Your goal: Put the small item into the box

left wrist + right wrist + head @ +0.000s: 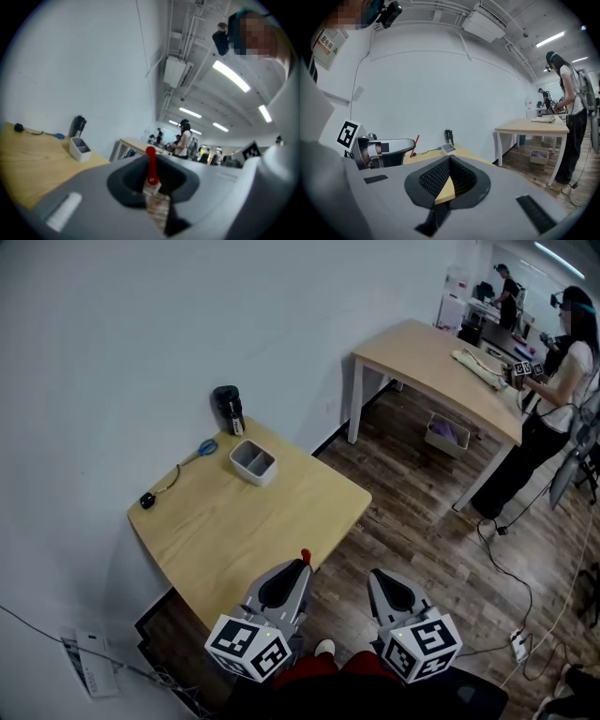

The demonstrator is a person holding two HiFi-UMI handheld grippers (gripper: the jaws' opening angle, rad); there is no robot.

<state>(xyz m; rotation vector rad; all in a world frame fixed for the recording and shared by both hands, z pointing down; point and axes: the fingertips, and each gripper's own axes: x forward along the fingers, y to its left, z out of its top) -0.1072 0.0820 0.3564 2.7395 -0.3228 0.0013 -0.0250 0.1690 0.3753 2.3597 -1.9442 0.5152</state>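
No lettering anywhere is clear enough to read.

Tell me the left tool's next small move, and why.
Probably carry the left tool forward over the table toward the box: it is shut on the red item, yet sits at the table's near edge, with the box at the far side.

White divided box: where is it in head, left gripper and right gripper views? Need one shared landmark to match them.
Head view: white divided box sits upper centre-left, near the wall.
Left gripper view: it is at the left, below mid-height.
Right gripper view: it is small, at the centre, a little below mid-height.
Landmark: the black bottle stands right beside it in all three views.
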